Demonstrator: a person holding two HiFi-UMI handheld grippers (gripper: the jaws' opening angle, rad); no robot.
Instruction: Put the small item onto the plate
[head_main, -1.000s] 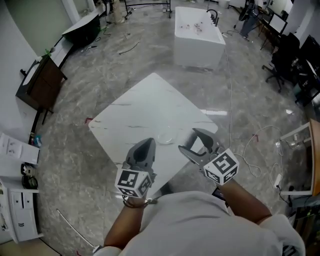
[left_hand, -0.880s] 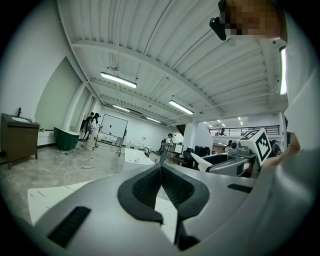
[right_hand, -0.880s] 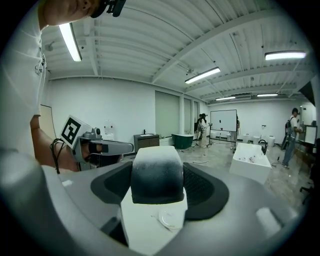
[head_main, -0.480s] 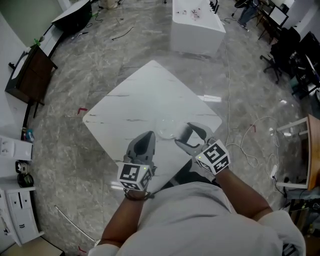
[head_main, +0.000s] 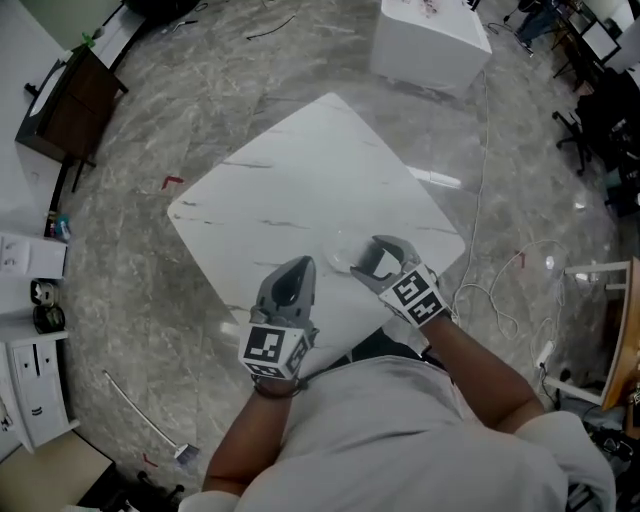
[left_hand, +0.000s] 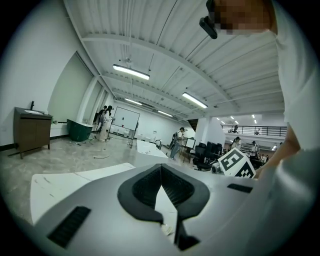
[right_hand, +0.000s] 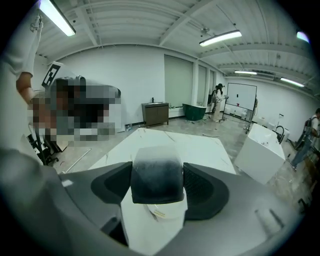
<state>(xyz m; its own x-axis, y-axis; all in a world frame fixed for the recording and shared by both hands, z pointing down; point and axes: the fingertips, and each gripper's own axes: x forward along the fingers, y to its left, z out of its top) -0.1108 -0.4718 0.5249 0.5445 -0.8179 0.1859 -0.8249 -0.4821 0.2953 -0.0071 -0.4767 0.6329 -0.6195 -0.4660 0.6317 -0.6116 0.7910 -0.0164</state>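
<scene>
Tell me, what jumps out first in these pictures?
The right gripper, over the near side of the white marbled table, is clamped on a small item, dark fading to white. A clear plate lies on the table right by its jaws, and the left gripper hangs beside it, shut and empty.

The left gripper (left_hand: 161, 168) is seen with its jaws closed tip to tip, nothing held between them. A white table (left_hand: 65, 180) is shown beneath, a marker cube (left_hand: 235, 163) at right.
</scene>
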